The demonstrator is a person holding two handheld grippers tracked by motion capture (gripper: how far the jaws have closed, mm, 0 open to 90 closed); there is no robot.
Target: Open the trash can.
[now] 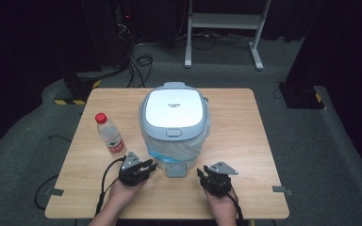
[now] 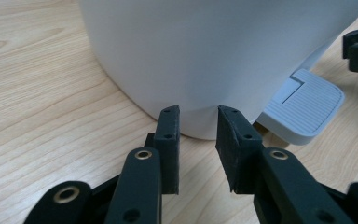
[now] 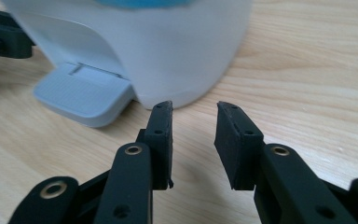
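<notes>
A white pedal bin [image 1: 173,123] with a closed grey-rimmed lid stands at the middle of the wooden desk [image 1: 245,155], its grey foot pedal [image 1: 176,170] facing the person and a red-capped water bottle [image 1: 110,134] just to its left. The left tongs [image 1: 147,167] and right tongs [image 1: 201,173] sit low on either side of the pedal. Both are released, jaws parted and grasping nothing, close to the bin's base.

Light wooden table [image 1: 245,141] on grey carpet; holding white pedal bin [image 1: 173,120], upright water bottle [image 1: 110,134] just left of it.
</notes>
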